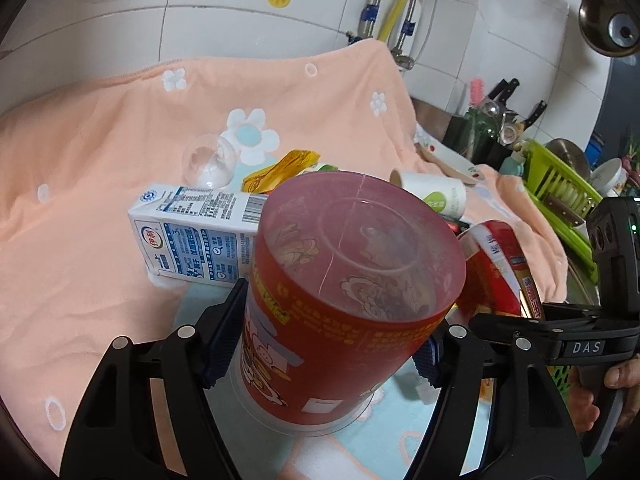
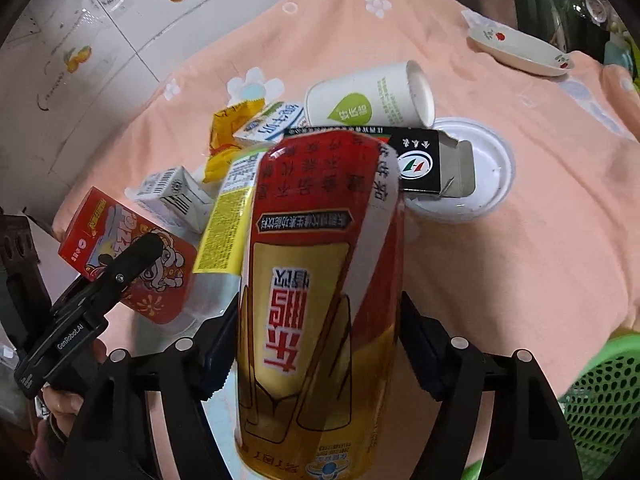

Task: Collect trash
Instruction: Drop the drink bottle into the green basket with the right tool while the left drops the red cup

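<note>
My left gripper (image 1: 334,320) is shut on a red plastic snack cup (image 1: 348,280), held bottom-forward above the peach cloth. My right gripper (image 2: 320,336) is shut on a red and gold drink can (image 2: 320,280). The can also shows in the left wrist view (image 1: 500,272), and the cup in the right wrist view (image 2: 132,256). Trash lies on the cloth: a blue and white milk carton (image 1: 192,236), a yellow wrapper (image 1: 276,172), a white paper cup (image 2: 368,100), a black carton (image 2: 420,160) on a white lid (image 2: 492,168), and a small carton (image 2: 176,196).
A green perforated basket (image 2: 600,412) is at the lower right. A white dish (image 2: 520,48) lies at the cloth's far right. A clear dome lid (image 1: 208,160) sits behind the milk carton. A green dish rack (image 1: 560,192) and knives stand on the right. Tiled wall behind.
</note>
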`<state>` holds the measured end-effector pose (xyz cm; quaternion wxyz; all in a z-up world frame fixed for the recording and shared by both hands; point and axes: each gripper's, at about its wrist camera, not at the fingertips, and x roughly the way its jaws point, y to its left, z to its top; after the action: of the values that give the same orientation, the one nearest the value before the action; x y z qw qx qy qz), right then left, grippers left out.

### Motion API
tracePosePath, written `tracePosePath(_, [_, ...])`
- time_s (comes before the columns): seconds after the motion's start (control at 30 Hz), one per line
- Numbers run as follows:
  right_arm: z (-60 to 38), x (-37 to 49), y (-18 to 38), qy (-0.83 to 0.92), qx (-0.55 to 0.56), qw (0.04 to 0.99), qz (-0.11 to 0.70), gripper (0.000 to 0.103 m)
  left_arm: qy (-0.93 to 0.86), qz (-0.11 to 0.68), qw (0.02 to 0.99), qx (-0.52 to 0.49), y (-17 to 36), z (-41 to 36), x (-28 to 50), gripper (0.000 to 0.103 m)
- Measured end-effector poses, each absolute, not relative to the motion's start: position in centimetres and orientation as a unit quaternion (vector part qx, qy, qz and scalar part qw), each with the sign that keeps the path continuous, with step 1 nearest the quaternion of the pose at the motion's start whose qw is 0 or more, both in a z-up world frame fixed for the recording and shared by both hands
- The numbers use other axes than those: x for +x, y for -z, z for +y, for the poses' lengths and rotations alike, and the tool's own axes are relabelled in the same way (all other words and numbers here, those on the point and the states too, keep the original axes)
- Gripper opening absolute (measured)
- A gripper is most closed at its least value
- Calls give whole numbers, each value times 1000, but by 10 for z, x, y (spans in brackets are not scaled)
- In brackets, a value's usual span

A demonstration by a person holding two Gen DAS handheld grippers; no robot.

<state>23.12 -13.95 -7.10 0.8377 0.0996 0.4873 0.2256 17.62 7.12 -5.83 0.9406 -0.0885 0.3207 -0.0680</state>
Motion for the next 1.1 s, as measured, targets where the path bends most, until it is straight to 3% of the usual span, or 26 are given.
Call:
tracePosePath(0.7, [-243, 152, 25, -179, 150, 881, 411, 69, 155, 280, 944, -78, 8, 6, 113, 70])
tracePosePath(1.1, [-326, 109, 76, -52, 108, 882, 456, 69, 229, 293, 927, -51, 13, -67, 98, 70])
